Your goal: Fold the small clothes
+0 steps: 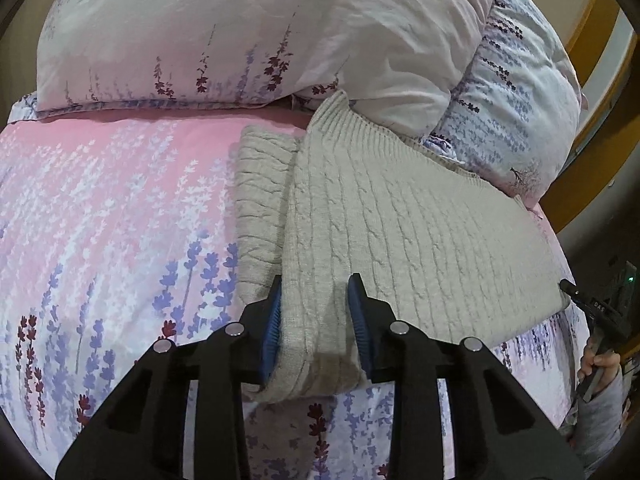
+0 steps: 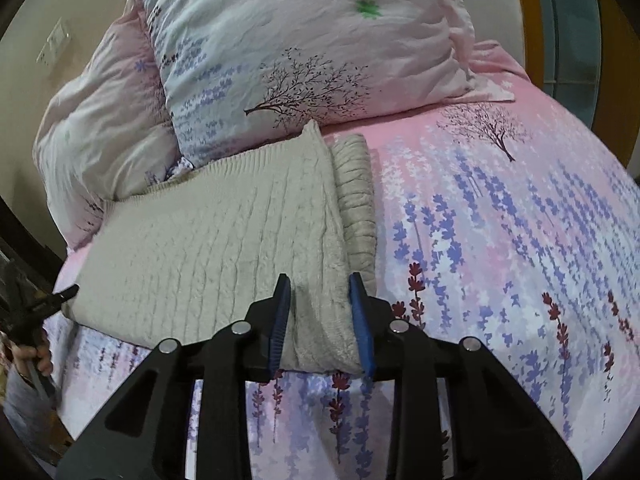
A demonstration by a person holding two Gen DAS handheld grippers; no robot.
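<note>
We see a beige cable-knit sweater [image 1: 400,216] lying on a bed sheet [image 1: 100,208] printed in pink with lavender sprigs, its far edge resting against 2 pillows [image 1: 248,32] at the head of the bed. The sweater is partly folded, with a narrower strip of knit showing along one side under the top layer.

In the left wrist view, the left gripper [image 1: 316,324] has its 2 blue pads pinching the near left corner of the sweater, the fabric bunched between them. In the right wrist view, the right gripper [image 2: 322,320] pinches the near right corner in the same way, the knit gathered between its pads.

Each gripper also shows at the edge of the other's view, held in a hand [image 1: 600,364] at the sweater's opposite near corner.
</note>
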